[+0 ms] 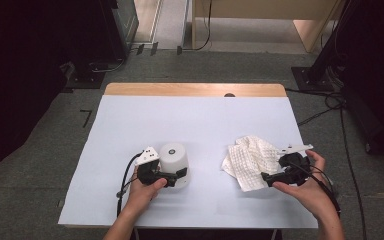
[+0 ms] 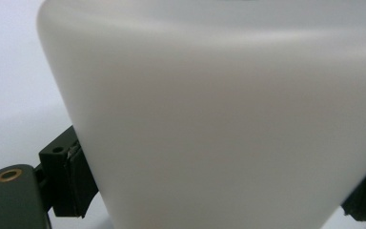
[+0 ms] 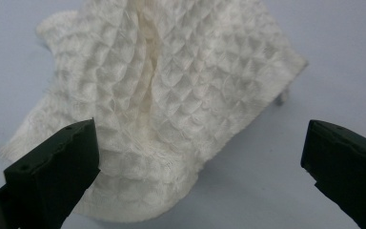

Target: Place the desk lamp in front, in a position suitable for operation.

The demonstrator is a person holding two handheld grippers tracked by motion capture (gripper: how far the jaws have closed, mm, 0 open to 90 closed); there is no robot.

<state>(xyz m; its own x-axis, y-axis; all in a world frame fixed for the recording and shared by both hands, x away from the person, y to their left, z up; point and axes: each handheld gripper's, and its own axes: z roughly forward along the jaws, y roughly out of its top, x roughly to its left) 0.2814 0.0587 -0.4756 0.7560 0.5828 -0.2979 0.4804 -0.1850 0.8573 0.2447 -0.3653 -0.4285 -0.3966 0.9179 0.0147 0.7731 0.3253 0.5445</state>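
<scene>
A white, frosted cup-shaped container (image 1: 174,159) (image 2: 219,119) stands on the table left of centre. My left gripper (image 1: 177,176) (image 2: 219,191) reaches in from its near side and is shut on it, a black pad (image 2: 74,174) pressed against each flank low on its wall. A crumpled white waffle-weave cloth (image 1: 250,159) (image 3: 171,86) lies on the right of the table. My right gripper (image 1: 269,176) (image 3: 200,162) sits just off the cloth's near right edge, open wide. Nothing lies between its pads, and the cloth rests loose just beyond them.
A pale sheet (image 1: 190,120) covers the table, with a strip of bare wood (image 1: 195,90) along the far edge. Black stands and cables (image 1: 330,100) sit on the floor to the right, and dark equipment (image 1: 95,65) to the far left.
</scene>
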